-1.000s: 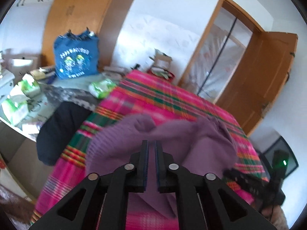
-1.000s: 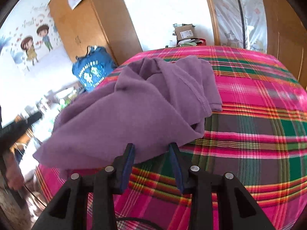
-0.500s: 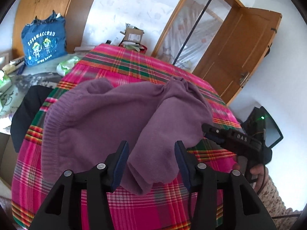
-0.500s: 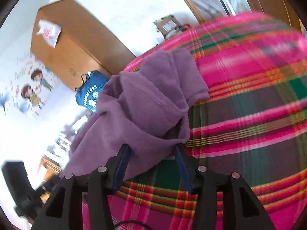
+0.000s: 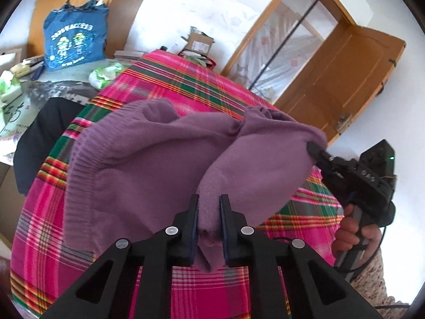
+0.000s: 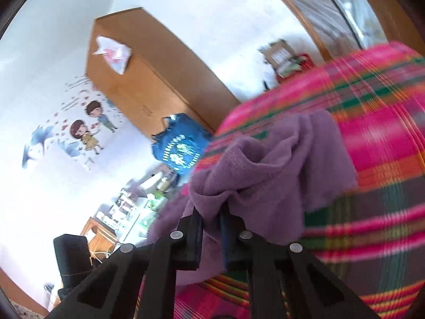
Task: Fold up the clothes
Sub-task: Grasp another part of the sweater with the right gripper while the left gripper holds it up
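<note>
Since a moment ago, both jaw pairs are being closed: the purple sweater [image 5: 159, 159], bunched on the plaid bedspread [image 5: 186, 87], is pinched by the left gripper [image 5: 208, 223] and right gripper [image 6: 211, 228].

R gripper [image 6: 211, 219] closing on purple sweater [image 6: 268, 170] over plaid bedspread [image 6: 377, 143].

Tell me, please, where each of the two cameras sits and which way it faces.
Left wrist: on the left gripper, looking down over its closing jaws, purple sweater between them, across the plaid bed to the door; the right gripper and hand show.
Right wrist: on the right gripper, closing on sweater, facing the wardrobe.
Shared: sweater, bed, blue bag.
</note>
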Demonstrator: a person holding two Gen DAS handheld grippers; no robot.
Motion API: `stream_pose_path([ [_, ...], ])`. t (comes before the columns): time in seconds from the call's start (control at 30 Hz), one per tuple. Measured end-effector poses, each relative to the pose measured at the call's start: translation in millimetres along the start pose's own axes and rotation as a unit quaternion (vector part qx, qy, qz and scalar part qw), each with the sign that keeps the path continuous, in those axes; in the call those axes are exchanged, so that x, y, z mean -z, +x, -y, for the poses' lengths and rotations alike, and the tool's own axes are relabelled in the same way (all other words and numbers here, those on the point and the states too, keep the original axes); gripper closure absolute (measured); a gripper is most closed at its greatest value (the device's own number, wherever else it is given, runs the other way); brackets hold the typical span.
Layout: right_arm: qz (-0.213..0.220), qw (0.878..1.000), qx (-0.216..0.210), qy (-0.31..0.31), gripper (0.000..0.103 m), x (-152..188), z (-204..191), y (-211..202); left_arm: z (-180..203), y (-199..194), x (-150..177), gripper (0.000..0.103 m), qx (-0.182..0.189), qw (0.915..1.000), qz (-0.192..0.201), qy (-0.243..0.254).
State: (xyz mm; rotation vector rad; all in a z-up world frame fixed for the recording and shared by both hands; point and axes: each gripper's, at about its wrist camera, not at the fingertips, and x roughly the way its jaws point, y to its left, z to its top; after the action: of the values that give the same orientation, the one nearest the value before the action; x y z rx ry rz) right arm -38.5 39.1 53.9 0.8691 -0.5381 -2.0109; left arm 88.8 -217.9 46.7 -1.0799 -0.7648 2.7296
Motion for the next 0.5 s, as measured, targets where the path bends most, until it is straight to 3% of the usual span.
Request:
stream_pose_path([
  [0.3,-0.016,0.997,-0.055,-0.052,0.092,-12,-60,48,-9,-14,2,0.089,-0.012,0.9996,0.018,-0.015],
  [0.43,-0.06,0.995,-0.055,-0.062,0.09,-4,-74,85,-18,-17,3,0.089,-0.032,0.999,0.017,-0.026],
  [0.5,-0.101,0.992,-0.041,-0.062,0.084,2,-72,109,-25,-16,3,0.089,-0.042,0.9984,0.013,-0.037],
])
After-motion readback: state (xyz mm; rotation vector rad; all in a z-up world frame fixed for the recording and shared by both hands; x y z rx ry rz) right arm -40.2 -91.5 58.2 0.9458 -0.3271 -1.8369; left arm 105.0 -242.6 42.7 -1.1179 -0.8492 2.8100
